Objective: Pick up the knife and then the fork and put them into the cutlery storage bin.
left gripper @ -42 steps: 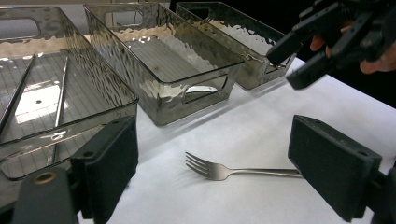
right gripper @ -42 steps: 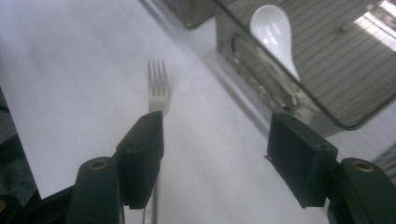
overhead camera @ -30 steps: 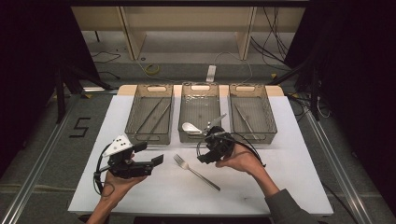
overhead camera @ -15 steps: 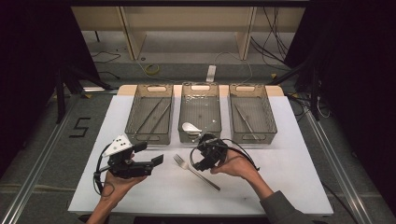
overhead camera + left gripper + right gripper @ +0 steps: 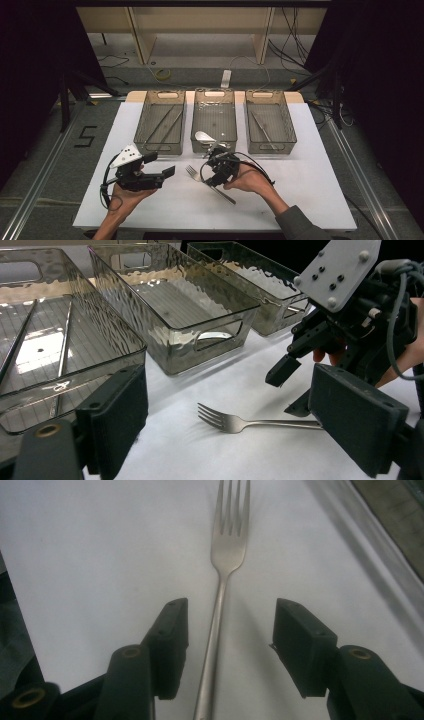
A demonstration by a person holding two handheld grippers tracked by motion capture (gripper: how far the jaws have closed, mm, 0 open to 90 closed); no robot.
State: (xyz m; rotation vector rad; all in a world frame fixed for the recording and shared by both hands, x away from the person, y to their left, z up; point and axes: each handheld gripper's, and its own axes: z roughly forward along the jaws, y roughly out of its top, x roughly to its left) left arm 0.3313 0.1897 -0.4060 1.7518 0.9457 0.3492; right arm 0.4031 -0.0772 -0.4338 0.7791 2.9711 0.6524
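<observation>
Since the earlier frames the right gripper (image 5: pixel 212 172) has come down from the near rim of the middle bin (image 5: pixel 214 120) to the fork (image 5: pixel 210 184) on the white table (image 5: pixel 310 185), and its jaws have just been closing. In the right gripper view they straddle the fork's (image 5: pixel 220 595) handle with a gap on each side, so the pads are not yet pressing on it; the right gripper (image 5: pixel 227 640) is half narrowed with the handle running between the jaws.

The fork lies flat on the table, near the middle, tines toward the far left, handle running near and right under the person's right hand (image 5: pixel 250 180). Just beyond it stands the middle bin, with a spoon (image 5: pixel 204 136) at its near end. The left bin (image 5: pixel 161 122) holds two long thin utensils, and the right bin (image 5: pixel 270 120) holds one more. All three bins sit side by side along the far edge.

The left gripper (image 5: pixel 162 172) hovers to the left of the fork, jaws wide apart with nothing between them, pointing right toward it. In the left gripper view the fork (image 5: pixel 240 422) lies ahead on bare table, with the right gripper (image 5: pixel 295 390) over its handle.
</observation>
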